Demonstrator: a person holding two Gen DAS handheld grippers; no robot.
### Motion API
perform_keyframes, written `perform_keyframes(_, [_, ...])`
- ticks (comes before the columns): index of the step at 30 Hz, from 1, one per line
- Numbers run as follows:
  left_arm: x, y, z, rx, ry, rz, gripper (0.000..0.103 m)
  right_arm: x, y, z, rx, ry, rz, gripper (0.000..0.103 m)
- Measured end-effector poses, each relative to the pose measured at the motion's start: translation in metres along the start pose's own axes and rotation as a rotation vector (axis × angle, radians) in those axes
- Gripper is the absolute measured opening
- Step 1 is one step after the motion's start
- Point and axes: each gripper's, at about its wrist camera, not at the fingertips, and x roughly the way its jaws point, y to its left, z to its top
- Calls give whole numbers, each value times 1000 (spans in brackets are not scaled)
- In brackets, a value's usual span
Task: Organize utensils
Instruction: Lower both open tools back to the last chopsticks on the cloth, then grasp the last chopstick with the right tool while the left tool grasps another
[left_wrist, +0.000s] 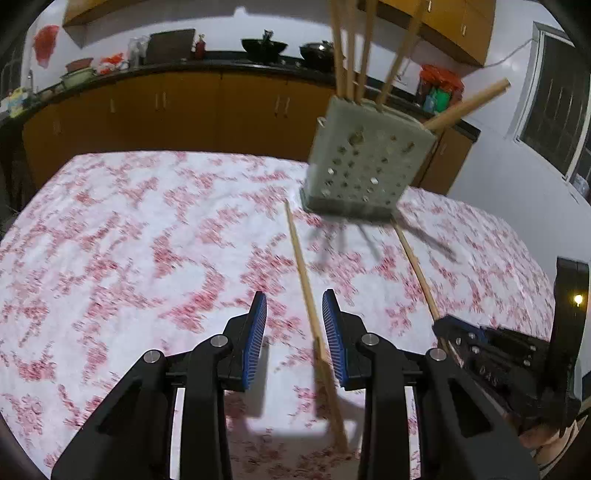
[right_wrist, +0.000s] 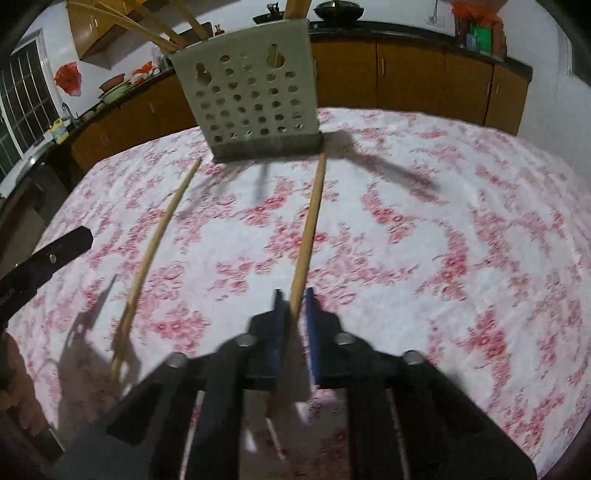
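Left gripper (left_wrist: 294, 325), black linkage arms with blue ribbed pads (left_wrist: 255, 339), angled downward; jaws parted, a thin pale wooden chopstick (left_wrist: 308, 291) lying between the pads, nearer the right one. Right gripper (right_wrist: 294, 321), same build, angled downward; jaws closed on a second pale wooden chopstick (right_wrist: 308, 229), which projects forward beyond the fingertips.

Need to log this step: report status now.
Left gripper open around one chopstick. Right gripper shut on other chopstick. Holder ahead, path clear.
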Motion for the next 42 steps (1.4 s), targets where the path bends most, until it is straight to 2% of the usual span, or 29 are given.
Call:
perform_keyframes(5, [11,-12,-7,25,43,-13,33,-2,-28,4,87,-13,-36,8])
perform_keyframes(9, [19,-16,-12,38,72,-4,33,-2,-39,4,109,-19,-51,8])
perform_keyframes(32, [27,-23,-20,61,108,20,32,-4,-44,4,119,-33,-66,8])
perform_keyframes(33, [28,-23,-21,63,112,24,31,-4,-44,4,118,-33,-66,8])
perform_keyframes(35, [32,-24,-22,71,124,40,14,-4,-44,4,119,-33,-66,8])
perform_keyframes(37, [34,-22,-23,80,124,59,8,-4,-44,4,120,-34,-68,8])
perform_keyframes(42, [39,-2,-13,56,120,92,7,-5,-48,5,128,-37,-79,8])
